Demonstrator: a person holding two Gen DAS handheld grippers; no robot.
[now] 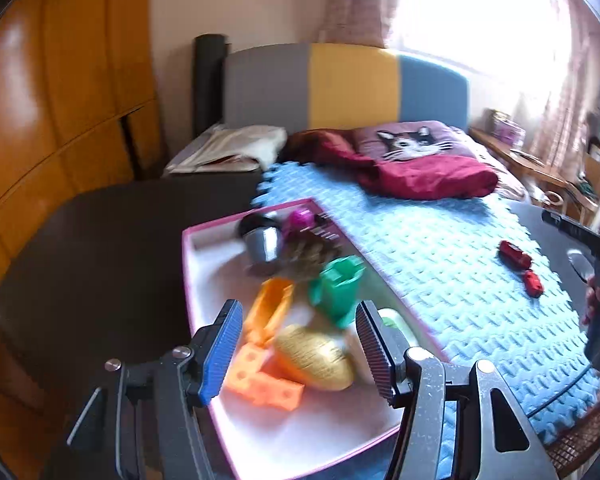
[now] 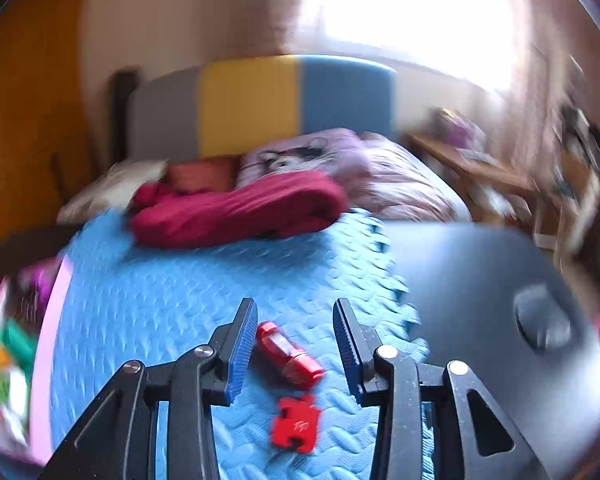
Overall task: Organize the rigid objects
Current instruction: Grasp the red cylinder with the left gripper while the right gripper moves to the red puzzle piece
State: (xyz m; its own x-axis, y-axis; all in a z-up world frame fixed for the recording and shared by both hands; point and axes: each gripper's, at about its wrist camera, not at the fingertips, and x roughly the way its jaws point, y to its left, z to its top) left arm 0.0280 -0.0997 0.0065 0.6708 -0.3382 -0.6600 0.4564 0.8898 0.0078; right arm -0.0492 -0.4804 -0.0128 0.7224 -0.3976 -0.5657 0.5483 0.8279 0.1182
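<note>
Two red pieces, a small cylinder [image 2: 290, 354] and a flat notched block [image 2: 296, 424], loose on the blue foam mat [image 2: 148, 312], the cylinder between the parted, empty jaws of the right gripper [image 2: 295, 346]. Left gripper [image 1: 300, 344] likewise apart and empty, over the pink-rimmed tray [image 1: 188, 264] holding a gold egg [image 1: 314, 358], orange blocks [image 1: 264, 388], green cup [image 1: 338, 286] and steel cup [image 1: 264, 246].
</note>
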